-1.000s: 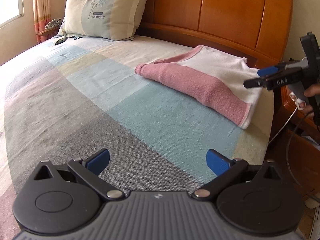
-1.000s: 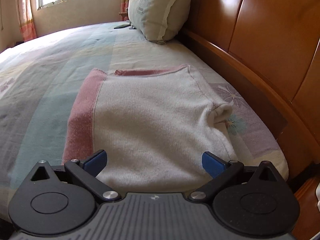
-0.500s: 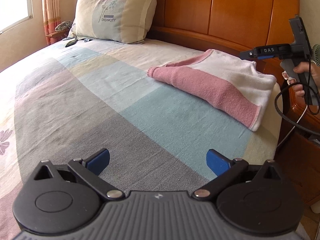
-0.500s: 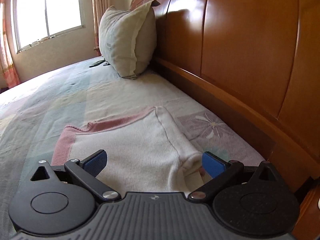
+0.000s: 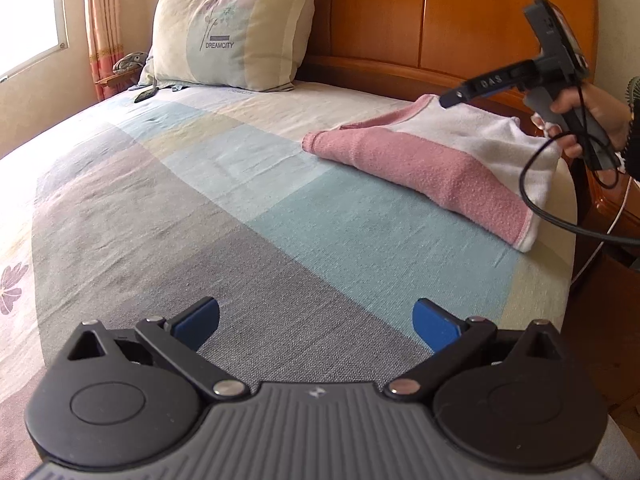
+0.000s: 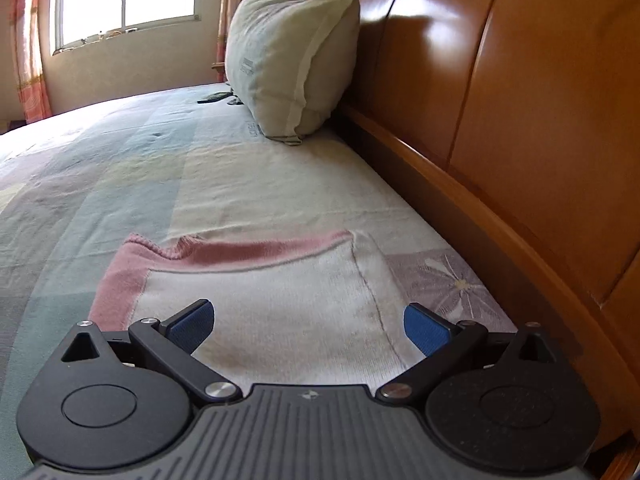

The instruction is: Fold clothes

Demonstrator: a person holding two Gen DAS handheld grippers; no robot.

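Left tongs (image 5: 316, 322) spread, folded garment (image 5: 436, 160) — bed (image 5: 200, 200)

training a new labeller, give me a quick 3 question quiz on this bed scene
1. True or false: the left gripper is shut on the pink and white garment.
2. Multiple choice: where does the garment lie? A) on the pillow B) on the bedspread beside the wooden headboard C) on the floor
3. Fill in: the right gripper is over the garment's ___ part, jaws apart.

Key
1. False: it is open, over bare bedspread, apart from the garment.
2. B
3. white
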